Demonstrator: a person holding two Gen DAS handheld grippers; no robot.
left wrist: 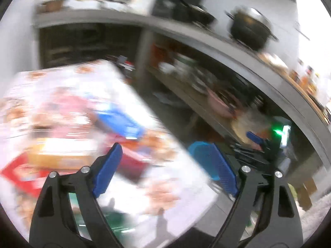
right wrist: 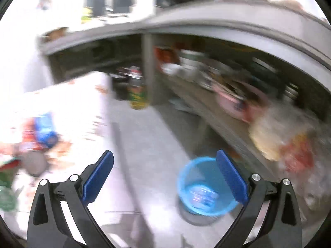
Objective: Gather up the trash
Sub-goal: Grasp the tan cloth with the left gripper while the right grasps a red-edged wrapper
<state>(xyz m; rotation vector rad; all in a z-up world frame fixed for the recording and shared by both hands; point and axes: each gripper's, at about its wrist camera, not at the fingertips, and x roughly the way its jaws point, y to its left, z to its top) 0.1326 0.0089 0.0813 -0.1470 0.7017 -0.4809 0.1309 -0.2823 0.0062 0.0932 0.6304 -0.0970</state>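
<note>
Both views are smeared by motion. My left gripper (left wrist: 165,169) is open above the near corner of a table (left wrist: 184,188) with a white patterned cloth, nothing between its blue pads. Blurred wrappers lie on that table: a blue one (left wrist: 122,122), a red one (left wrist: 22,175) and an orange one (left wrist: 62,155). My right gripper (right wrist: 165,175) is open and empty over the grey floor. A blue bin (right wrist: 203,188) stands on the floor behind its right finger, with a printed wrapper (right wrist: 201,194) inside. More wrappers (right wrist: 41,132) lie on the table (right wrist: 82,107) at the left.
A grey kitchen counter (left wrist: 206,39) curves across the back with pots (left wrist: 250,29) on top and shelves of dishes under it. A pink bowl (right wrist: 231,101) and a bulging plastic bag (right wrist: 283,136) sit on the low shelf. The other gripper (left wrist: 258,140) shows at the right.
</note>
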